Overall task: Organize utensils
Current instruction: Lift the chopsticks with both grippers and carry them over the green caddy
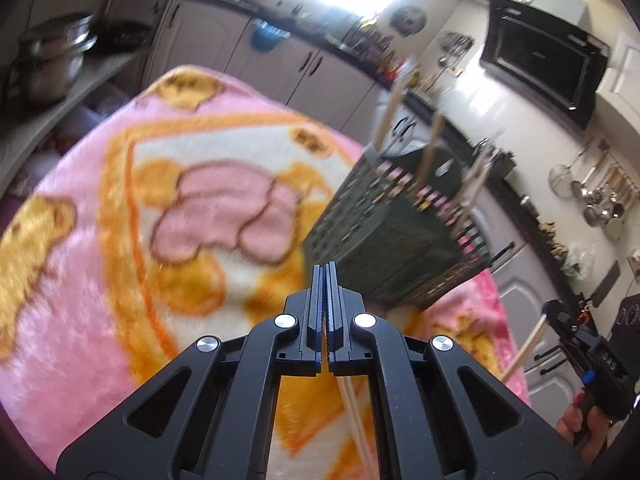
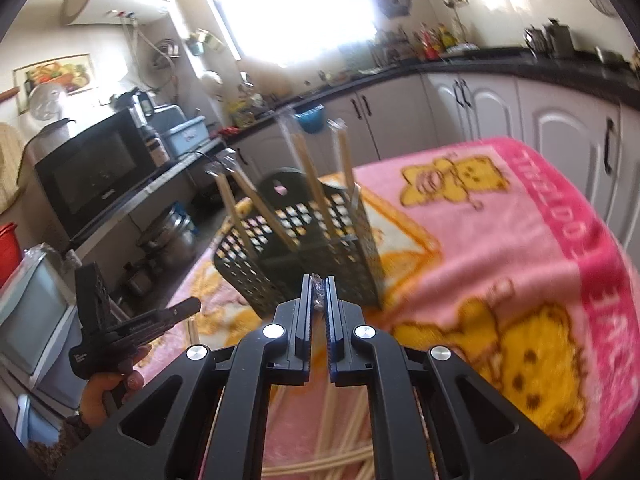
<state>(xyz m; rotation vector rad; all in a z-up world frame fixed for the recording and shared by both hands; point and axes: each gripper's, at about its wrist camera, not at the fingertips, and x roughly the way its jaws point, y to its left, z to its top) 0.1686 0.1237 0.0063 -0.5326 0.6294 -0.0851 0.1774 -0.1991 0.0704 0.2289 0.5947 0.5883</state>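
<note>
A dark perforated utensil basket (image 1: 394,236) (image 2: 304,240) stands on the pink and orange blanket (image 1: 120,240) (image 2: 500,240), with several wrapped chopstick pairs (image 2: 312,184) upright in it. My left gripper (image 1: 325,270) is shut on a chopstick pair (image 1: 356,412) that hangs down below the jaws, just in front of the basket. My right gripper (image 2: 319,282) is shut on a wrapped chopstick pair (image 2: 319,292), close to the basket's near side. It shows at the right edge of the left wrist view (image 1: 560,320) with its chopstick pair (image 1: 524,350). Several loose chopsticks (image 2: 320,460) lie on the blanket under it.
Kitchen cabinets and a dark counter (image 2: 480,92) run behind the table. A microwave (image 2: 92,176) and pots (image 2: 172,232) stand to the left. A steel pot (image 1: 52,64) sits on a shelf. My left gripper with the hand holding it shows in the right wrist view (image 2: 120,328).
</note>
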